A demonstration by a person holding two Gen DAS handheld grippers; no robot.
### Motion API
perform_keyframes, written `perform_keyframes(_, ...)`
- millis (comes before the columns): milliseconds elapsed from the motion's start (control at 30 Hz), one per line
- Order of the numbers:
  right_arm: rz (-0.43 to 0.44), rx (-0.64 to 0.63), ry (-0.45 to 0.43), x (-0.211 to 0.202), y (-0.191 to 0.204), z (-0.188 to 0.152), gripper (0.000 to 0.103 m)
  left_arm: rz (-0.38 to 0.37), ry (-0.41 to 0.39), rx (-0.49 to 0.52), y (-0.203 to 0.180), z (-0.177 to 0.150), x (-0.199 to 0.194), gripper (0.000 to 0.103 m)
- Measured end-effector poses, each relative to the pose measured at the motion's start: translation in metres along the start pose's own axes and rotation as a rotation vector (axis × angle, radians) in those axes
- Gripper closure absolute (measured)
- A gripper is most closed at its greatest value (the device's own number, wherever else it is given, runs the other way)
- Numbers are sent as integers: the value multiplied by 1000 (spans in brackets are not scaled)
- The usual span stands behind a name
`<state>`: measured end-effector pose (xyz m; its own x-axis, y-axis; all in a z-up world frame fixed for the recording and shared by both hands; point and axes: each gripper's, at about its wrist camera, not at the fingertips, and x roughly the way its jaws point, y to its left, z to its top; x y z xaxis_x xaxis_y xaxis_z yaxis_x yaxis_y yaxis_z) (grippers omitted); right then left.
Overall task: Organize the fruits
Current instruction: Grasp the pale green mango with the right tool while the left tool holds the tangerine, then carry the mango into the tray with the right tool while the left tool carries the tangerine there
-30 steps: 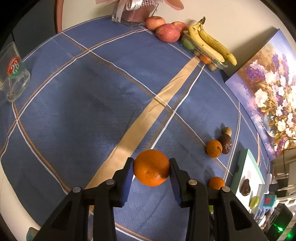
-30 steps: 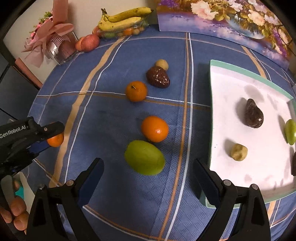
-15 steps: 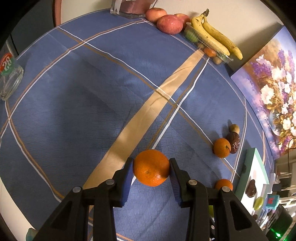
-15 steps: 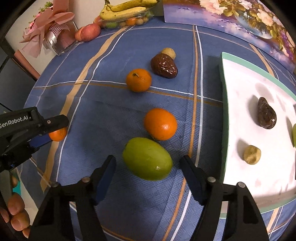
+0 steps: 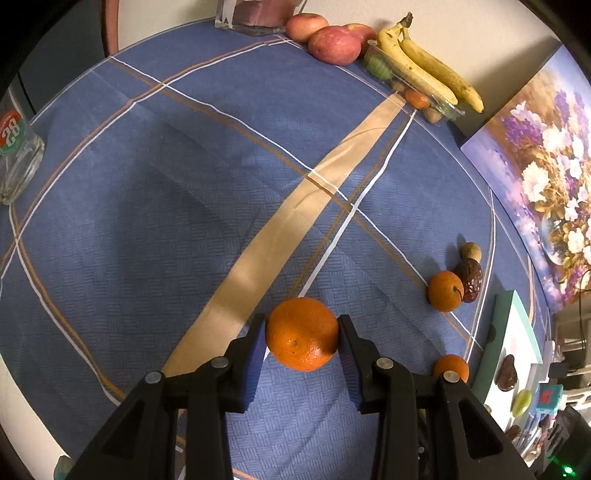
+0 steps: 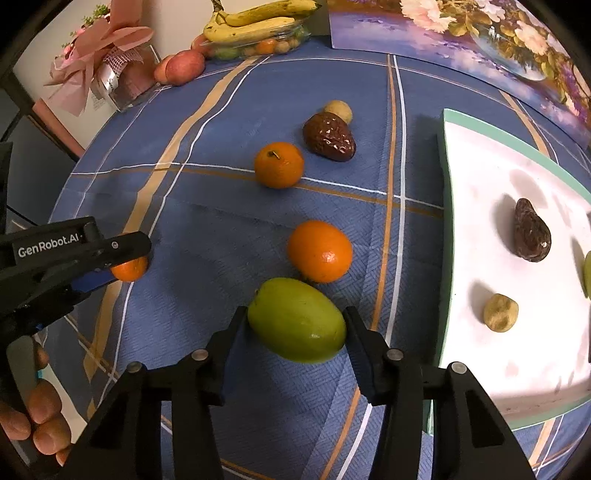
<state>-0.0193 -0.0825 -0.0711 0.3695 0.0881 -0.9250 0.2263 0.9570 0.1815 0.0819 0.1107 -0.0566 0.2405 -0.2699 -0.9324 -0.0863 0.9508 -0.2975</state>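
My left gripper (image 5: 302,338) is shut on an orange (image 5: 302,333) and holds it above the blue cloth; the same gripper (image 6: 122,264) with its orange (image 6: 129,268) shows at the left of the right wrist view. My right gripper (image 6: 295,326) has its jaws against both sides of a green fruit (image 6: 296,324) lying on the cloth. Beyond it lie an orange (image 6: 319,250), a stemmed orange (image 6: 279,164), a dark brown fruit (image 6: 329,137) and a small tan fruit (image 6: 338,110). The white tray (image 6: 480,177) at the right holds a dark fruit (image 6: 532,230) and a tan fruit (image 6: 500,312).
At the far edge stand bananas on a clear box (image 6: 258,22), red apples (image 6: 181,66), a pink-wrapped gift (image 6: 107,70) and a flower painting (image 6: 461,33). A glass jar (image 5: 14,155) stands at the left edge in the left wrist view.
My right gripper has moved forward and closed its jaws from wide open onto the green fruit. My left gripper still holds its orange and has shifted slightly.
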Motion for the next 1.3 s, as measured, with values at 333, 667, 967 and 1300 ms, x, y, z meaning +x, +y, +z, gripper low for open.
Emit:
perform_keyframes(333,45,19,-47,-32,-12,0,51,2,-26,29,-12,-3,-14,63)
perform_keyframes(667,51,36,-101,-56,-20,4,51,-1,-46,64,-28,-13,-30,63)
perform_keyframes(967,26,99,-116,-69,-54,4,51,-15,-50,130,-59,-30,-36,63)
perform_keyframes(1300,-15,242,-133,-86,-121,-3,51,-41,-36,271,-117,-62,-39,63)
